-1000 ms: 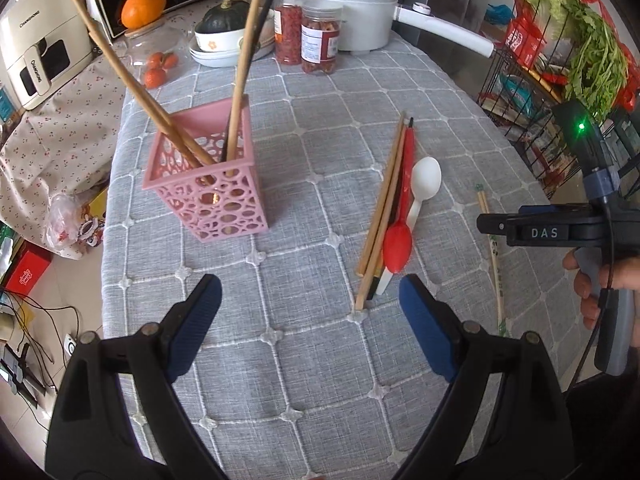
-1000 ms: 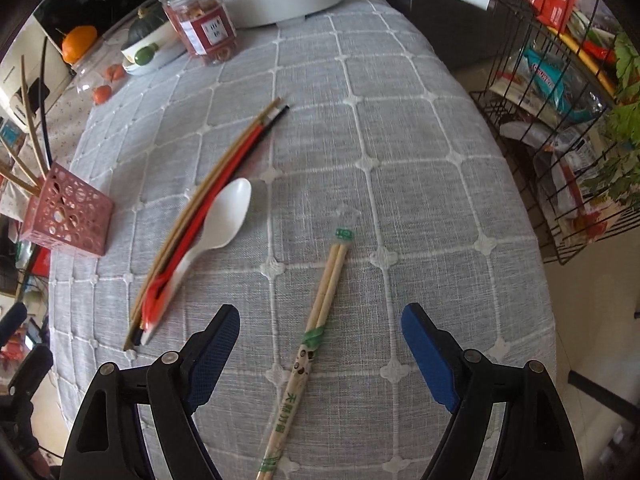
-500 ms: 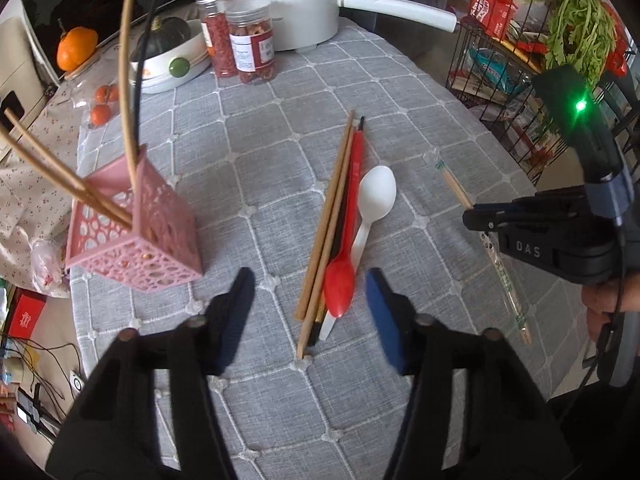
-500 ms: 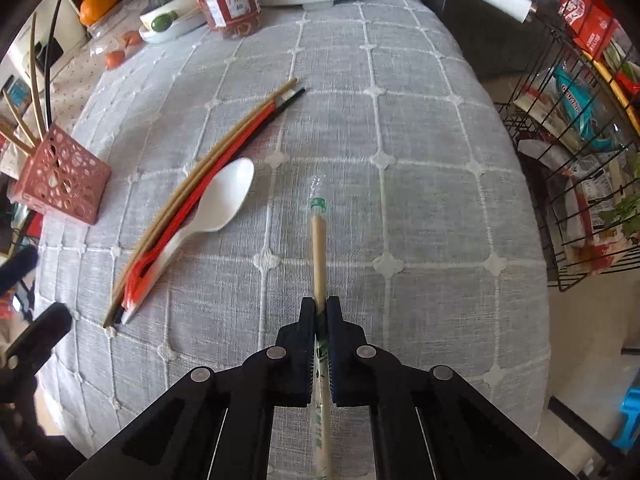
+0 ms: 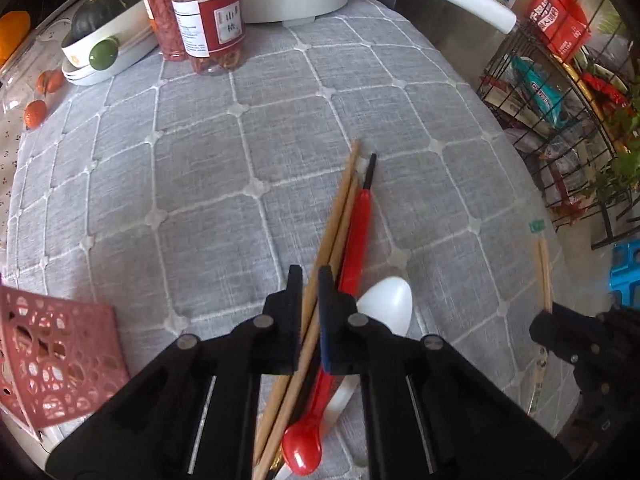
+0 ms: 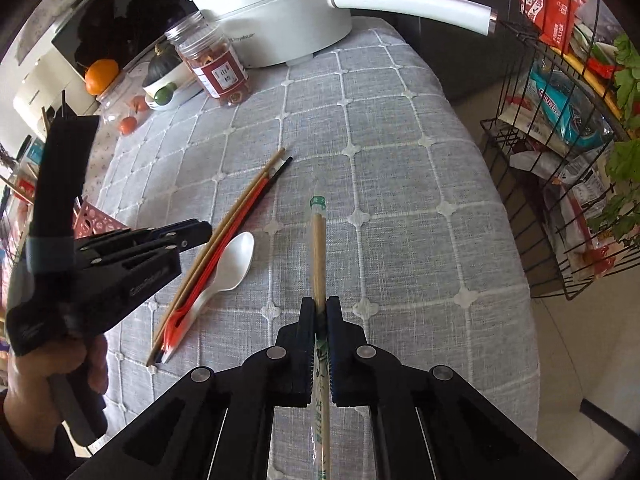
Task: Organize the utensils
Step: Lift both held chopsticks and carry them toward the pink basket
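From the left wrist I see my left gripper (image 5: pixel 310 280) clenched on the brown chopsticks (image 5: pixel 340 204), which lie on the grey tablecloth (image 5: pixel 200 184) beside the red spoon (image 5: pixel 352 240) and white spoon (image 5: pixel 388 304); the pink basket (image 5: pixel 52 356) sits lower left; from the right wrist, my right gripper (image 6: pixel 320 312) grips the wrapped chopsticks (image 6: pixel 319 248).
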Action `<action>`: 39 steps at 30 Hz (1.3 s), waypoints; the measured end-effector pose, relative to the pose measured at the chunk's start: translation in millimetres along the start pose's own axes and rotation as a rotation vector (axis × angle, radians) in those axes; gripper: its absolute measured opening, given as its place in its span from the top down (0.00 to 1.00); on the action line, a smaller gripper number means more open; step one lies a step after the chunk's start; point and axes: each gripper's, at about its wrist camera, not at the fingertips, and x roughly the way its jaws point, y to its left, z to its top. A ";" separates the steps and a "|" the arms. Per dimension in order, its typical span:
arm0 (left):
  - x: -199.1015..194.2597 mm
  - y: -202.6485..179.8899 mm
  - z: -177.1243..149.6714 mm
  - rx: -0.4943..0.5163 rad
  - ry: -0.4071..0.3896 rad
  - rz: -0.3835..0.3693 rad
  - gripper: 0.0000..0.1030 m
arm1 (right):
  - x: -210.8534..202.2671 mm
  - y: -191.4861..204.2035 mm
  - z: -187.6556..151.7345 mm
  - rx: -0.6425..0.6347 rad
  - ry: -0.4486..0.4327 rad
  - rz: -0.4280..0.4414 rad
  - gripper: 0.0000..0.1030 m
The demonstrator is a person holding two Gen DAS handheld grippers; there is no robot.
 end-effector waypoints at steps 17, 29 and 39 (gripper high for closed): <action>19.3 -26.4 25.6 0.080 0.052 0.092 0.90 | 1.6 -14.6 10.3 0.050 -0.012 0.028 0.95; -103.2 -25.9 -41.5 0.128 -0.229 0.103 0.92 | -36.9 6.7 1.5 0.061 -0.118 0.064 0.95; -175.6 24.8 -102.5 0.037 -0.393 0.019 0.93 | -72.2 44.4 -10.9 0.004 -0.229 0.067 0.95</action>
